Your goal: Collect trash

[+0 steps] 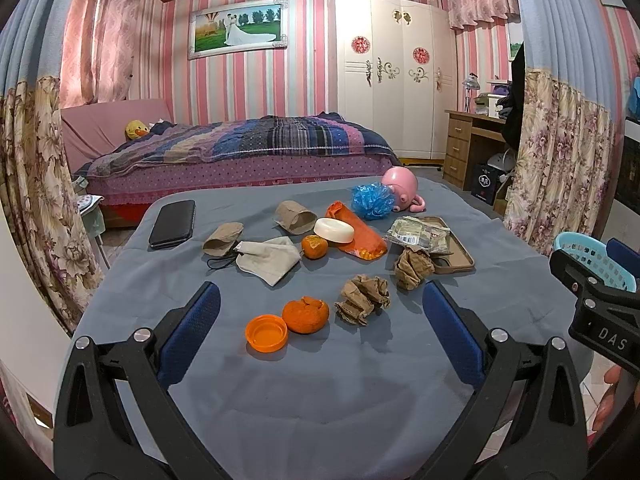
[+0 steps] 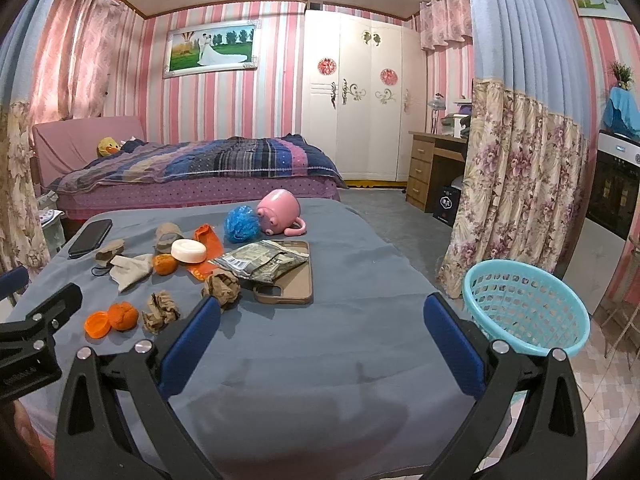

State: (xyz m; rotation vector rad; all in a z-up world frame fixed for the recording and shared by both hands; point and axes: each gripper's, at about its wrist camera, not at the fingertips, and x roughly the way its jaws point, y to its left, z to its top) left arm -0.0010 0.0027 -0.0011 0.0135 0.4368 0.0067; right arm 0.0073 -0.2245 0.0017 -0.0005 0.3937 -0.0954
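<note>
A table with a blue-grey cloth (image 1: 320, 392) holds scattered trash. An orange peel (image 1: 306, 315), an orange cap (image 1: 267, 332) and a crumpled brown paper (image 1: 363, 299) lie just ahead of my left gripper (image 1: 320, 312), which is open and empty above the cloth. A second paper ball (image 1: 414, 267), a second peel (image 1: 315, 247), cardboard tubes (image 1: 295, 216) and a wrapper (image 1: 420, 234) lie farther back. My right gripper (image 2: 322, 320) is open and empty over the table's near right part. A turquoise basket (image 2: 524, 306) stands off the table's right edge.
A black phone (image 1: 173, 224), white soap (image 1: 334, 230), an orange pouch (image 1: 358, 232), a grey cloth (image 1: 268, 258), a blue bath sponge (image 1: 373, 201), a pink cup (image 1: 400, 189) and a phone case (image 2: 288, 284) also lie on the table. A bed stands behind.
</note>
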